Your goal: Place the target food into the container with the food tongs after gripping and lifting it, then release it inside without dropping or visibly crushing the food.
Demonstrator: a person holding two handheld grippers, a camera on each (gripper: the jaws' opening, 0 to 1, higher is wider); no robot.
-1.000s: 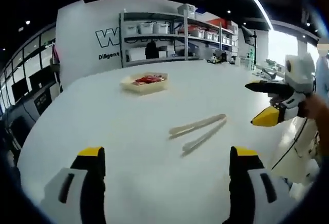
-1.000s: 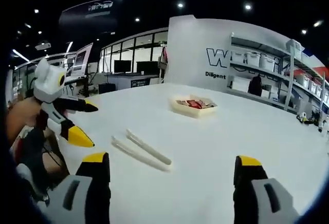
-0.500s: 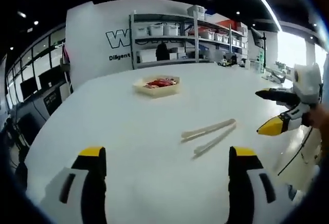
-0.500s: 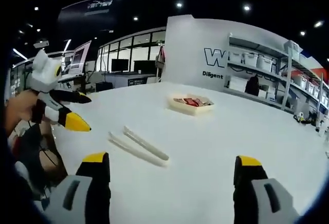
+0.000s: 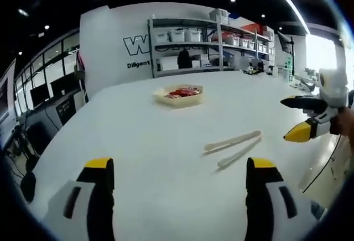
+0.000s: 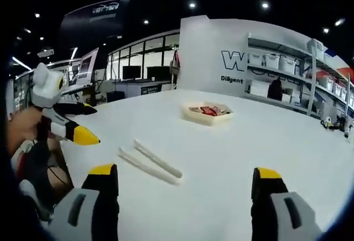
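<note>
Over the last second only my hands drifted: both my left claw and right claw hover wide open and empty, tongs untouched on the bench, food in its far tray.

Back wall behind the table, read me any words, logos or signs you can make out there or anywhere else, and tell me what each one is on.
"W": large dark letter on the white wall panel, the rest hidden behind the shelving rack.
"Diligent": small dark word under it on the same panel; anything further is hidden.
Dark hanging banner: pale print, too blurred to read.
Shelf bins: no readable labels.
</note>
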